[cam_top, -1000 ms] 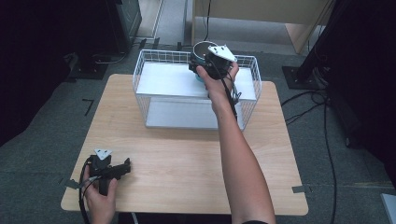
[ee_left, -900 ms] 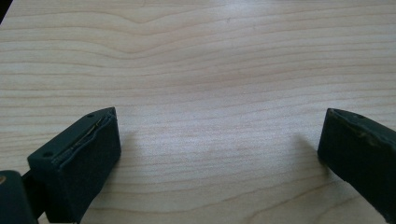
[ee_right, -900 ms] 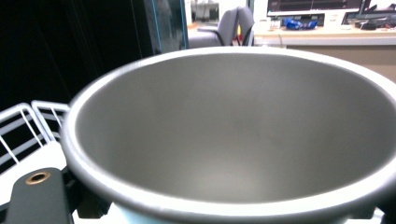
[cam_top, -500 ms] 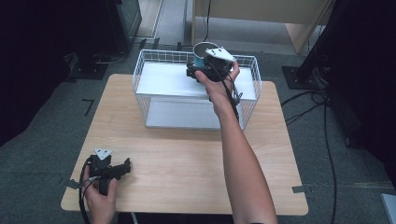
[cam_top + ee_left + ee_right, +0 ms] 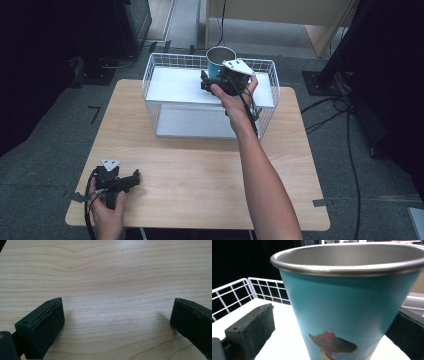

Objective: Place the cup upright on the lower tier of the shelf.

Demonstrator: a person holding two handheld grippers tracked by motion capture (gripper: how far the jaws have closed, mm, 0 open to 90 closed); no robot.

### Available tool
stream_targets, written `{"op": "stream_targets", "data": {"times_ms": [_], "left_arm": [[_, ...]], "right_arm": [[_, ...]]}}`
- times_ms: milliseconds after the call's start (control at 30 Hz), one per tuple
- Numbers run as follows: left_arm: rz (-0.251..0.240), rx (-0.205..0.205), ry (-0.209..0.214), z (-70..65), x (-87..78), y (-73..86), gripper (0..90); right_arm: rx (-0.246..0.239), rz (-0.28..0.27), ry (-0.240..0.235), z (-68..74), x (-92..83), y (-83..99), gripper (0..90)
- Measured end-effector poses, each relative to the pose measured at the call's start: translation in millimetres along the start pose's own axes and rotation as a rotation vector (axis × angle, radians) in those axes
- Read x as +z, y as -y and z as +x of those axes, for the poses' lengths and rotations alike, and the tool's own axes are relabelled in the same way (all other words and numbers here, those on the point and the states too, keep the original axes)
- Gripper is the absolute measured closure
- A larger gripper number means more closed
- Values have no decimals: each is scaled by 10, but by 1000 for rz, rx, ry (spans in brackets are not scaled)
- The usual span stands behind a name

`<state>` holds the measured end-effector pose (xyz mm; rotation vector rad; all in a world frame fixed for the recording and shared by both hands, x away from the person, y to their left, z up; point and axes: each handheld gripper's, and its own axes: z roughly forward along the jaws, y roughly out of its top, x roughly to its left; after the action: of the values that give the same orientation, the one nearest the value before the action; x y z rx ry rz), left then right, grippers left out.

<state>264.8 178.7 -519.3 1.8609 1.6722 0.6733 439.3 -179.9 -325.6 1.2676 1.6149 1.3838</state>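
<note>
A teal metal cup (image 5: 220, 57) (image 5: 342, 310) with a cartoon print stands upright on the white shelf at the back of a white wire basket (image 5: 150, 85). My right gripper (image 5: 208, 81) (image 5: 332, 332) straddles the cup. Its jaws have just been opening, and the cup stands between them with a gap at the left pad (image 5: 252, 325). My left gripper (image 5: 134, 178) (image 5: 117, 317) rests near the table's front left corner, open wide over bare wood.
The wooden table (image 5: 200, 165) carries the basket at its back edge. The basket's wire walls (image 5: 234, 295) rise around the shelf. Cables (image 5: 325, 115) lie on the floor to the right.
The right hand carried the cup a little toward the back of the basket, where it now stands upright. The left hand and its gripper have stayed put.
</note>
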Motion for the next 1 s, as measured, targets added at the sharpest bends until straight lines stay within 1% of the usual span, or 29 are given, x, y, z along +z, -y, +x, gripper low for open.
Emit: {"op": "stream_targets", "data": {"times_ms": [100, 267, 367, 733, 833, 1000], "left_arm": [[0, 0, 0, 0, 0, 0, 0], [0, 0, 0, 0, 0, 0, 0], [-1, 0, 0, 0, 1, 0, 0], [0, 3, -1, 2, 0, 0, 0], [0, 3, -1, 2, 0, 0, 0], [0, 2, -1, 1, 0, 0, 0]], "right_arm": [[15, -9, -12, -4, -47, 14, 0], [10, -17, -32, -1, -136, 42, 0], [25, -24, -52, -1, -208, 60, 0], [16, -56, -78, -30, -511, 134, 0], [22, -64, -88, -37, -607, 159, 0], [5, -74, -102, -47, -776, 227, 0]]}}
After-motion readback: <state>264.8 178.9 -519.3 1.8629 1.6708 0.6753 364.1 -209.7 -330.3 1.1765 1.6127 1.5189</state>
